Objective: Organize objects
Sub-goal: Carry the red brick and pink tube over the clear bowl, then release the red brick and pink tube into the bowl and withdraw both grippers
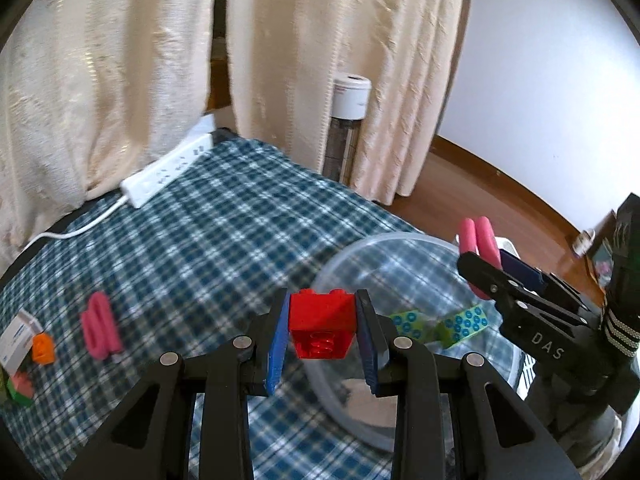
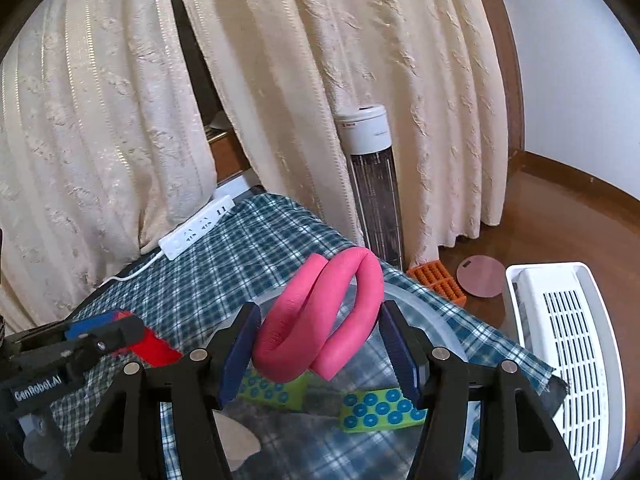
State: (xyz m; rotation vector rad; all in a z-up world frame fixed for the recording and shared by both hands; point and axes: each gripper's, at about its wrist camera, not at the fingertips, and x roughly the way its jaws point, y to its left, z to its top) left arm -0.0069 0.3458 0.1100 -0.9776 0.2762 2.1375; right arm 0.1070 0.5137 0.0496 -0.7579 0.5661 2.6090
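Observation:
My left gripper [image 1: 323,320] is shut on a red toy brick [image 1: 322,322] and holds it above the near rim of a clear plastic bowl [image 1: 352,256]. Two green bricks with blue studs [image 1: 466,322] lie in the bowl. My right gripper [image 2: 320,336] is shut on a pink folded foam loop [image 2: 320,320] and holds it over the bowl [image 2: 432,320]; it also shows at the right of the left wrist view [image 1: 480,256]. A second pink loop [image 1: 100,326] lies on the checked cloth at the left.
An orange brick [image 1: 43,349], a white box [image 1: 16,338] and red and green bricks [image 1: 20,390] sit at the cloth's left edge. A white power strip [image 1: 168,172] lies at the back. Curtains hang behind. A white appliance [image 2: 568,352] stands on the floor to the right.

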